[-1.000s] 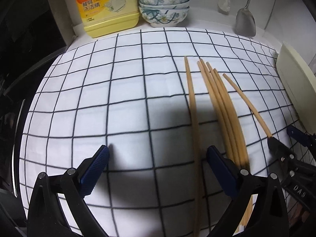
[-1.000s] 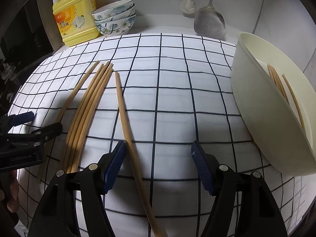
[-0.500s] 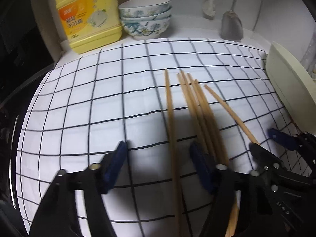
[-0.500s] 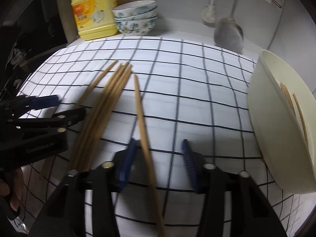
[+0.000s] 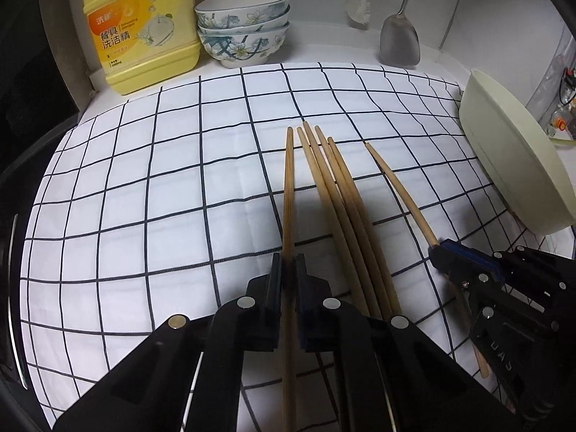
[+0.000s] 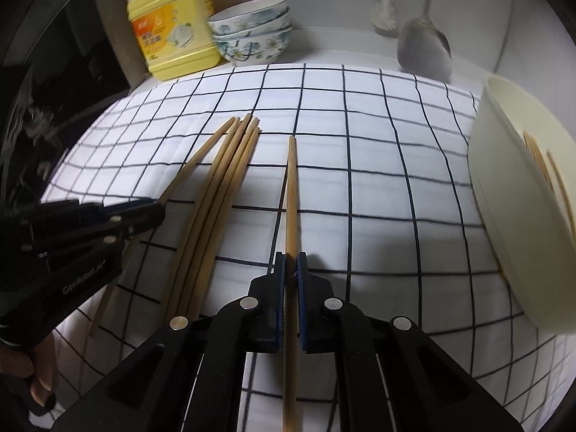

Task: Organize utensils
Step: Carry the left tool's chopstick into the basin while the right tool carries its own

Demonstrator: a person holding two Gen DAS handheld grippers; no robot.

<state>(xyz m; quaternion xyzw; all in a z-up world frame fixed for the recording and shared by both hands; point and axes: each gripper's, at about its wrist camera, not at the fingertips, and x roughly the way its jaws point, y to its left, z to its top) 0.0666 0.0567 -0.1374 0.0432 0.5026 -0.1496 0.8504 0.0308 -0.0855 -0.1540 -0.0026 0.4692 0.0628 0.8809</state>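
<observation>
Several wooden chopsticks lie lengthwise on a white checked cloth (image 5: 144,198). In the left wrist view my left gripper (image 5: 288,262) is shut on the leftmost chopstick (image 5: 289,187), beside a tight bundle of chopsticks (image 5: 338,198). My right gripper (image 6: 291,262) is shut on the separate rightmost chopstick (image 6: 291,194). Each gripper also shows in the other's view: the right gripper (image 5: 437,248) pinching its chopstick (image 5: 396,187), the left gripper (image 6: 158,212) on its chopstick (image 6: 201,151). A tilted cream basin (image 6: 504,194) at the right holds a few chopsticks (image 6: 540,158).
At the back stand a yellow detergent bottle (image 5: 140,32), three stacked flowered bowls (image 5: 244,25), a hanging metal spatula (image 5: 399,39) and a white brush (image 5: 360,7). A dark appliance borders the cloth on the left. The basin (image 5: 511,158) rests at the cloth's right edge.
Both grippers went from wide open to shut, each closing on one chopstick that lay between its fingers. The chopsticks stay on the cloth.
</observation>
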